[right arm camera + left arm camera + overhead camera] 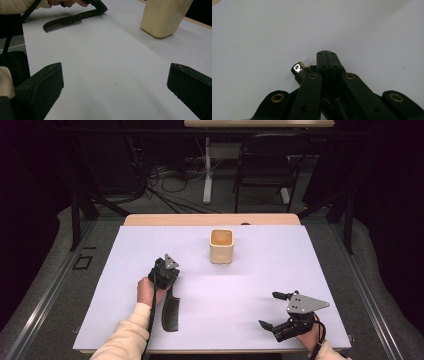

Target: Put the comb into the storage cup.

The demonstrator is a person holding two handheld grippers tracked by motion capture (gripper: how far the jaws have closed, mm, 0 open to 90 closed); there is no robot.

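A black comb [170, 312] lies on the white table cover [240, 285] at the front left, teeth end toward the person; the right gripper view shows the comb [65, 21] at its top left. My left gripper [170, 281] points down at the far end of the handle, and its jaws [327, 56] are pressed together there. In the right gripper view the left gripper [98, 5] meets the handle's tip. The handle itself is hidden under the jaws in the left gripper view. My right gripper [269, 309] rests at the front right, jaws wide apart and empty.
A beige square cup [221, 246] stands upright at the middle back of the table, and the same cup [163, 17] appears at the top right of the right gripper view. A chair [265, 167] and a table leg stand beyond the far edge.
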